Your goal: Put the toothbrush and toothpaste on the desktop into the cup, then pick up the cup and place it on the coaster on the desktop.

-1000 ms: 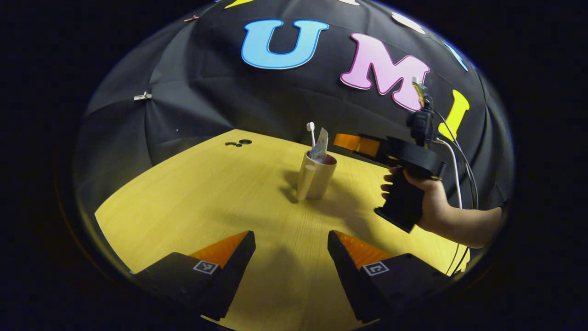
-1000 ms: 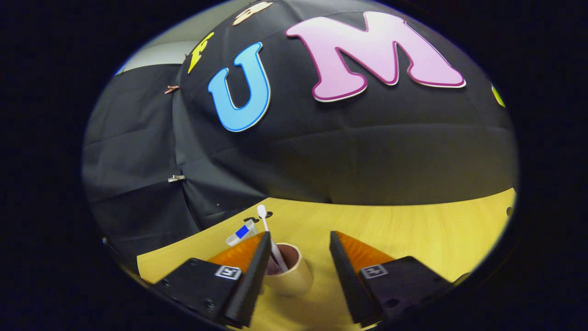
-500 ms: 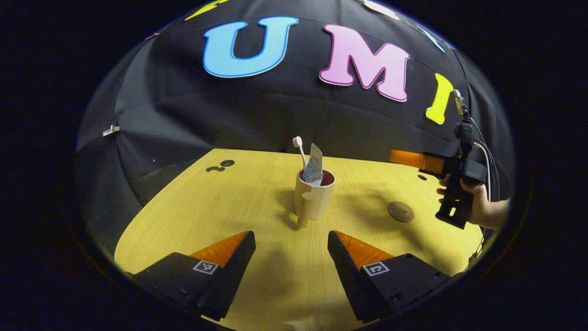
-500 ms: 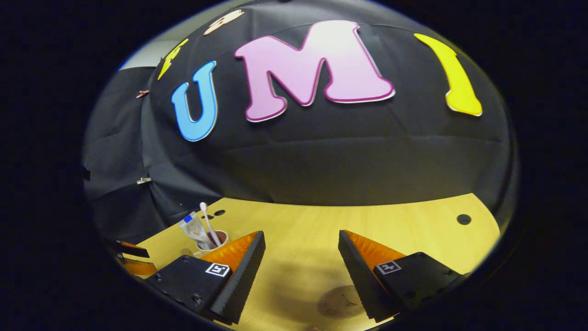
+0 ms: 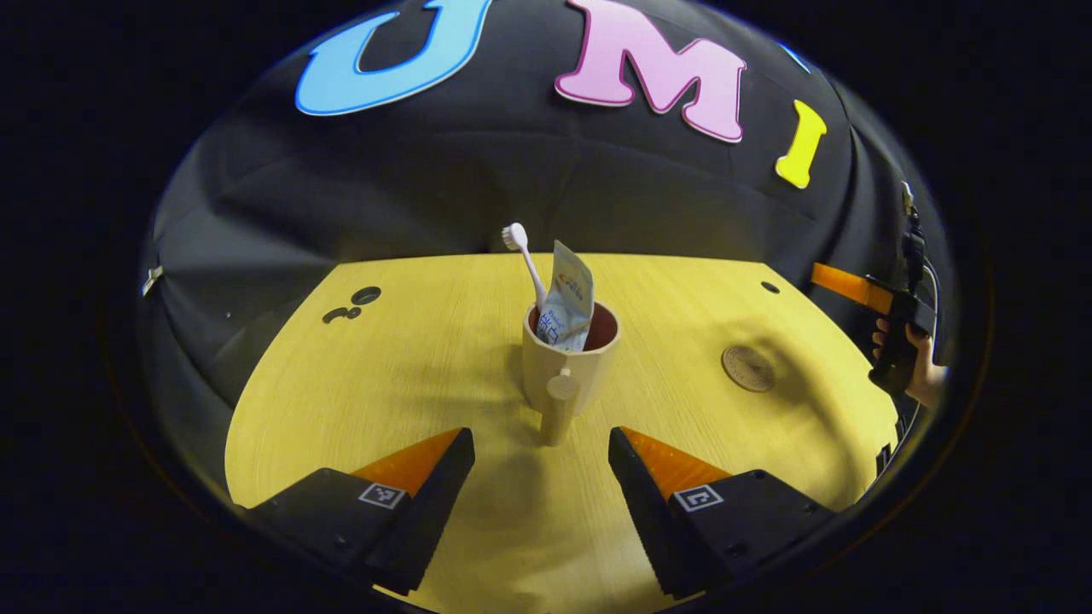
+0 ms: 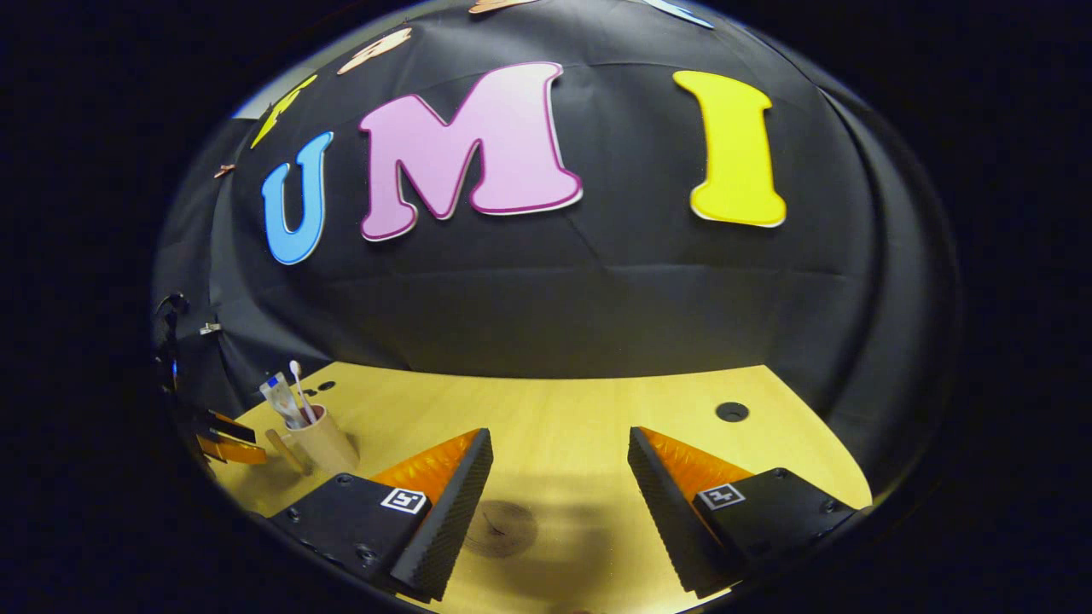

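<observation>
A beige cup (image 5: pixel 570 362) with a peg-like handle stands upright mid-table, holding a white toothbrush (image 5: pixel 523 256) and a toothpaste tube (image 5: pixel 570 297). My left gripper (image 5: pixel 541 448) is open just in front of the cup, the handle pointing at the gap between its fingers. A round brown coaster (image 5: pixel 748 368) lies flat to the cup's right. My right gripper (image 6: pixel 559 452) is open over the table, with the coaster (image 6: pixel 503 529) just below and between its fingers. The cup (image 6: pixel 322 439) stands far left in the right gripper view. A hand holds the right gripper (image 5: pixel 887 311) at the table's right edge.
The yellow wooden table (image 5: pixel 409 367) has small dark cable holes at its far left (image 5: pixel 365 296) and far right (image 5: pixel 770 287). Black cloth walls close in behind and to both sides.
The right gripper has pulled away from the cup to the table's right side, over the coaster. My left gripper has moved closer to the cup, whose handle now faces it.
</observation>
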A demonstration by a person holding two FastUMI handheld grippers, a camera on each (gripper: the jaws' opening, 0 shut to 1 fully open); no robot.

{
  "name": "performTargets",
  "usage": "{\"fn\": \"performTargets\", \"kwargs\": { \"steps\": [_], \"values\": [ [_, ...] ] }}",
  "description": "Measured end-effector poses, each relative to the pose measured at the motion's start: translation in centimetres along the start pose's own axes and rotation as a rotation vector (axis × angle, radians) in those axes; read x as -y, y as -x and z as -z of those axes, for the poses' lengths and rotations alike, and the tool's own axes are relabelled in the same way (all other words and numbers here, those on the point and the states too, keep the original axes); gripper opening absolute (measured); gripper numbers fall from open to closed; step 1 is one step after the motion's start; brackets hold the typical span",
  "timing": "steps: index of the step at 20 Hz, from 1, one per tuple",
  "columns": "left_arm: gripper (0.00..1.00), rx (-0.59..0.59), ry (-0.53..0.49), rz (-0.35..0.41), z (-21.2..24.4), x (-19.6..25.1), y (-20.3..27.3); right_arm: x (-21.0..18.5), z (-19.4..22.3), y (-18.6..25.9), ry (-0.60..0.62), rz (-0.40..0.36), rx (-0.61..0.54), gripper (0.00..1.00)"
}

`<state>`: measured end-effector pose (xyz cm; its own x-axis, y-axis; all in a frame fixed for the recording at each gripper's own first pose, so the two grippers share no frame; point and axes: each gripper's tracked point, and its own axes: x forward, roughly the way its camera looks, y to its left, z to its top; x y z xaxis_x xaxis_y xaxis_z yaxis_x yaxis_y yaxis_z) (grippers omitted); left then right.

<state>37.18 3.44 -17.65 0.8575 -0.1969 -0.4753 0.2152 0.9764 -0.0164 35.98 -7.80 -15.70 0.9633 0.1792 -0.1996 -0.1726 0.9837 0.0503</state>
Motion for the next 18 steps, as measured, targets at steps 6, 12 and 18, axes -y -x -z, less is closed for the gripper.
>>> {"fn": "performTargets", "kwargs": {
  "steps": [6, 12, 18],
  "values": [
    [0.97, -0.141, -0.055, 0.054, -1.1, 1.1, -3.7, 7.3, 1.3, 5.3, -0.085, 0.115, -0.044, 0.98],
    [0.97, -0.316, -0.046, 0.062, -0.8, 1.7, -6.1, 13.3, 3.3, 12.0, -0.063, 0.242, -0.102, 0.98],
    [0.79, -0.428, -0.084, 0.022, -0.5, 1.8, -7.3, 15.8, 3.5, 15.9, -0.110, 0.307, -0.121, 0.98]
  ]
}}
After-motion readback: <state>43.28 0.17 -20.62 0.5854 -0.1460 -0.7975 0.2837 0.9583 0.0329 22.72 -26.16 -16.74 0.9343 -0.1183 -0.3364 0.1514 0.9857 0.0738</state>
